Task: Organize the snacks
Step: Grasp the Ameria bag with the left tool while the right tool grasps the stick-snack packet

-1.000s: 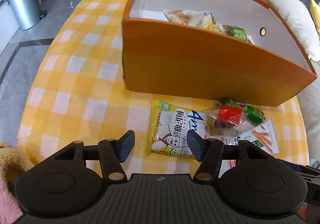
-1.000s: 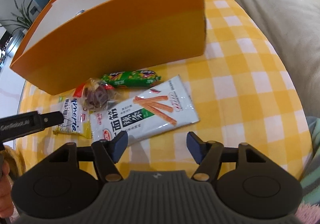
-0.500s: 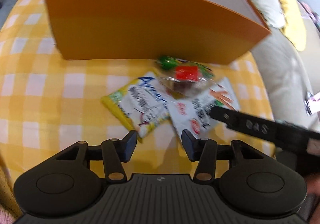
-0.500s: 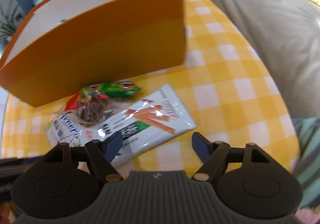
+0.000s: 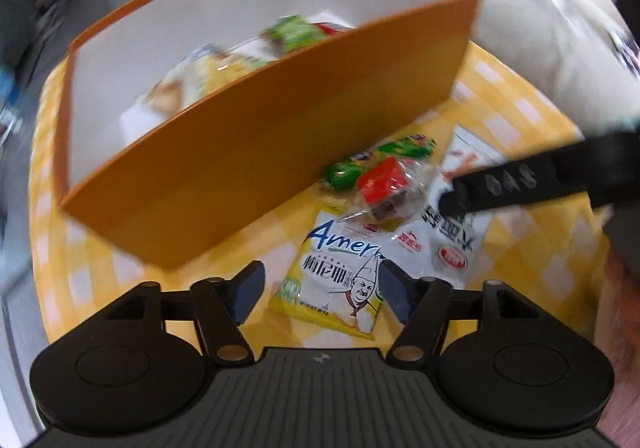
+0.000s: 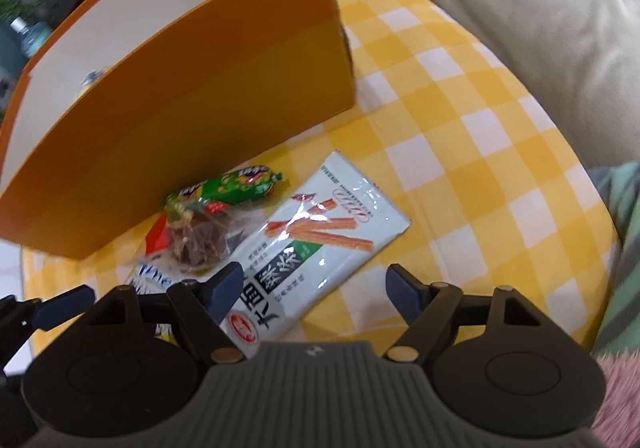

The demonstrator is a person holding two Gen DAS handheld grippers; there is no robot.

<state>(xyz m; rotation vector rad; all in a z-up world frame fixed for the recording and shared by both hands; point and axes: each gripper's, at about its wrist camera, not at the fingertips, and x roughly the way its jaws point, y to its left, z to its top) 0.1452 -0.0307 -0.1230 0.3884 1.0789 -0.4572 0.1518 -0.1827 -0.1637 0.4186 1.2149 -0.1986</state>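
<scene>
Four snacks lie in a loose pile on the checked table (image 6: 460,96), just beside the long near wall of the orange box (image 5: 280,152), towards the table's right end where the sofa (image 6: 520,0) runs along its edge. Some packets sit inside the box already, so the sorting looks partly done, with this pile left to go.

The left gripper (image 5: 320,290) hangs low over the yellow-and-white packet (image 5: 336,280), fingers spread wide and holding nothing, the packet's near end lying between them. The right gripper (image 6: 316,290) is likewise spread and empty, poised over the near end of the long white packet with the orange sticks (image 6: 316,244). A clear wrapped sweet with a red label (image 5: 386,184) rests on top where the two packets overlap, and a green sausage-shaped snack (image 6: 228,188) lies right against the box wall.

My guess is that this is the reach-and-grasp step. Both flat packets are slippery film lying flush on the cloth, so the next move calls for dipping a fingertip under an edge and pinching. The sweet riding on top may slide off as either packet lifts.
</scene>
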